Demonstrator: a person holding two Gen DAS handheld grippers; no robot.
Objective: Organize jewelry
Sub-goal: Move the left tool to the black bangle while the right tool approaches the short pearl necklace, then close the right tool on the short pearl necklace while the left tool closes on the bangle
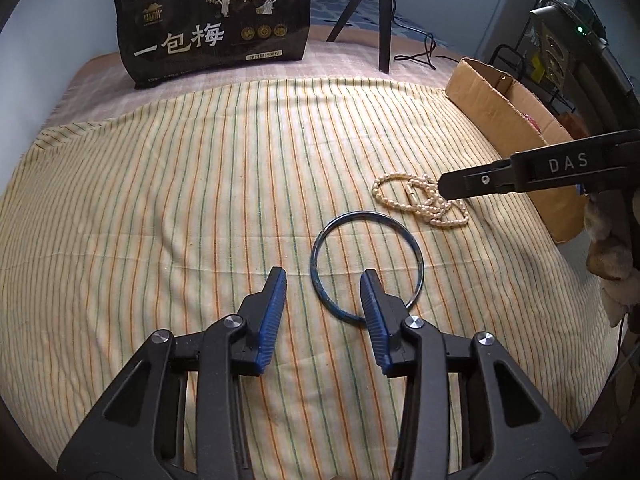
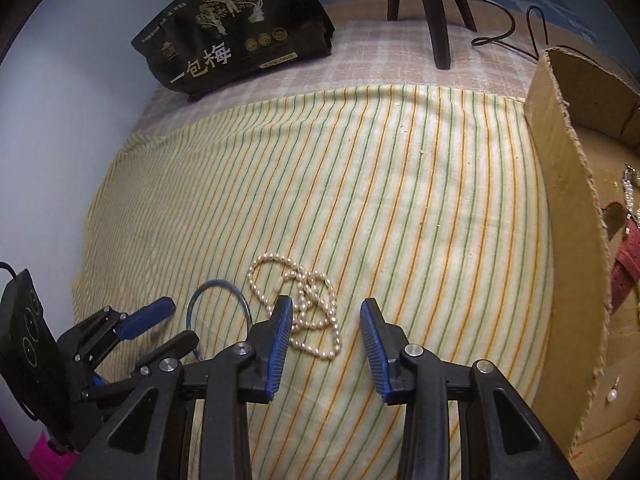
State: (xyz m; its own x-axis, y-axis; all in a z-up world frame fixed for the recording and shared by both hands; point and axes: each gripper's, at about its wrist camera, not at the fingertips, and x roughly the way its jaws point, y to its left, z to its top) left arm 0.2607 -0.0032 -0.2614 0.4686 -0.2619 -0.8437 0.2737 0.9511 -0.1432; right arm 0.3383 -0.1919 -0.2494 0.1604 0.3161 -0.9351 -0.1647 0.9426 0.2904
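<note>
A dark blue bangle [image 1: 360, 213] lies flat on the striped cloth [image 1: 160, 200]. My left gripper [image 1: 323, 280] is over its near left side, jaws open, with the ring's left arc between the fingers and no pad pressing it. A tangled pearl necklace [image 1: 424, 210] lies just right of the bangle. My right gripper [image 2: 327, 306] stands open over the necklace [image 2: 316, 324], whose near loops lie between the fingers beside the left one. From the left wrist the right gripper [image 1: 452, 188] is seen side-on at the pearls. The right wrist view shows the bangle [image 2: 218, 282] and the left gripper [image 2: 176, 326].
An open cardboard box [image 2: 568, 220] stands at the cloth's right edge, holding a red strap [image 2: 624, 264] and a pearl earring [image 2: 612, 394]. A black printed bag [image 1: 212, 28] and tripod legs [image 1: 380, 8] with a cable stand at the back.
</note>
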